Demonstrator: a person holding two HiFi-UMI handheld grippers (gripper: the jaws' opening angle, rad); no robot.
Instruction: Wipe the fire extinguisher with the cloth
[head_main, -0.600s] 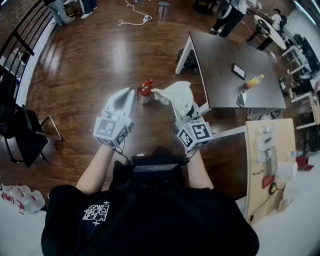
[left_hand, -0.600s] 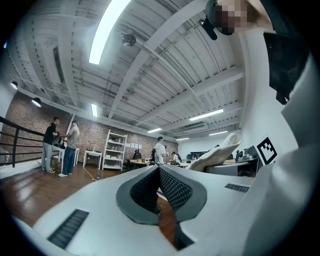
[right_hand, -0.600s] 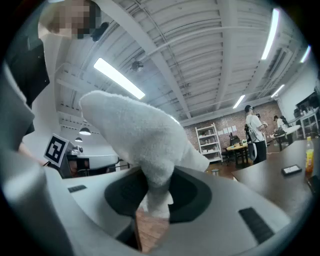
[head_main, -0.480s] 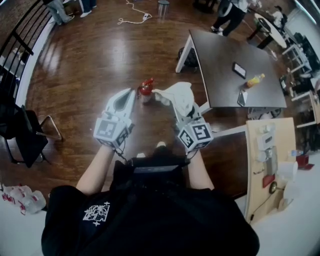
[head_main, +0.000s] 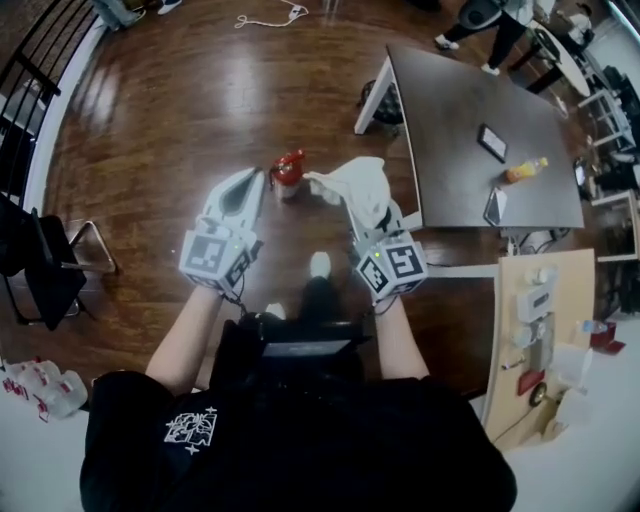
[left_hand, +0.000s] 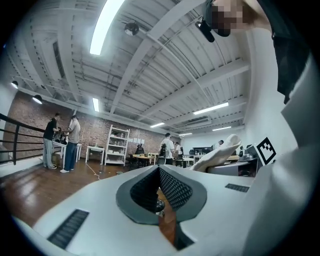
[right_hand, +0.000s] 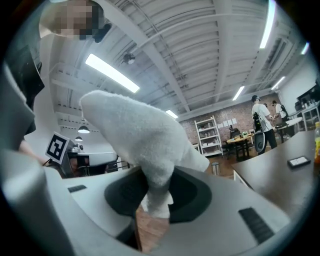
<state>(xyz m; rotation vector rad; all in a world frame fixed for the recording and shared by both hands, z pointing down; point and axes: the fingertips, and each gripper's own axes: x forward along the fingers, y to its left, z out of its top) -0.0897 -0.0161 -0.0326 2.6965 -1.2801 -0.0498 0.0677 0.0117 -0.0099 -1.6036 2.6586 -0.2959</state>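
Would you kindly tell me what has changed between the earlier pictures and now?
The person's white shoe has come forward into view below the grippers, a step toward the fire extinguisher. Nothing was taken or let go. The right gripper still holds the cloth, the left gripper stays shut and empty, and the extinguisher stands untouched.

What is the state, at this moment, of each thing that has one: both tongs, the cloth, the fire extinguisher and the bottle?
Left tongs: shut, nothing between them.
Right tongs: shut on the cloth.
Cloth: clamped at one end, bunched, held up in the air.
Fire extinguisher: standing on the floor, not held.
Bottle: lying on its side on the table.
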